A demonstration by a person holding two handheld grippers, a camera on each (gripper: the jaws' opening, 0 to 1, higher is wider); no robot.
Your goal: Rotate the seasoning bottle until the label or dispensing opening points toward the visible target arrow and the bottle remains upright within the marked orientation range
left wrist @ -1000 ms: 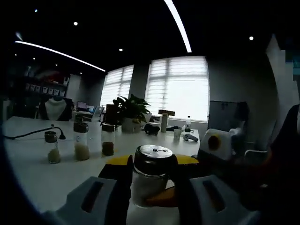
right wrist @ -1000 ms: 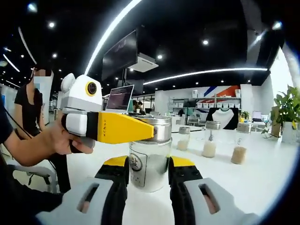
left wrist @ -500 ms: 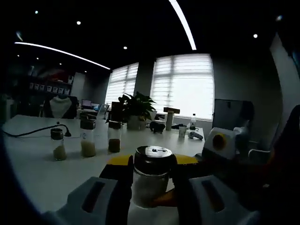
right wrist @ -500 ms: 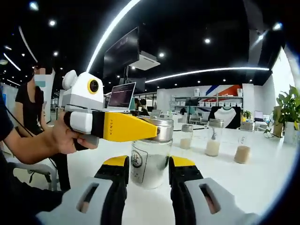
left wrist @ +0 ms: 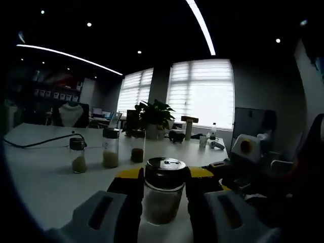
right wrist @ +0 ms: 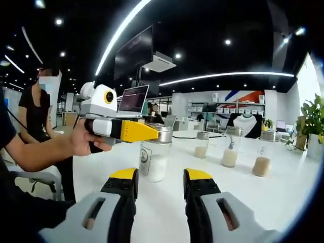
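Observation:
The seasoning bottle (left wrist: 163, 197) is a clear glass jar with pale powder and a shiny metal lid, standing upright on the white table (left wrist: 45, 187). My left gripper (left wrist: 163, 175) is shut on it, one yellow-tipped jaw on each side of the glass. In the right gripper view the same bottle (right wrist: 154, 161) stands farther off, its round label turned toward that camera. There the left gripper (right wrist: 139, 132) comes in from the left and clasps the bottle just under the lid. My right gripper (right wrist: 160, 176) is open and empty, a short way back from the bottle. It also appears as the right gripper (left wrist: 226, 167) beside the jar.
Three small seasoning jars (left wrist: 110, 154) stand in a row at the left behind the bottle, seen again as jars (right wrist: 230, 151) on the right. A black cable (left wrist: 40, 143) crosses the table. A potted plant (left wrist: 154, 114) stands at the back. A person (right wrist: 34, 109) stands at the left.
My right gripper has let go of the bottle, opened and drawn back. The left gripper keeps its hold on the bottle and has swung round, so the background jars have shifted rightward.

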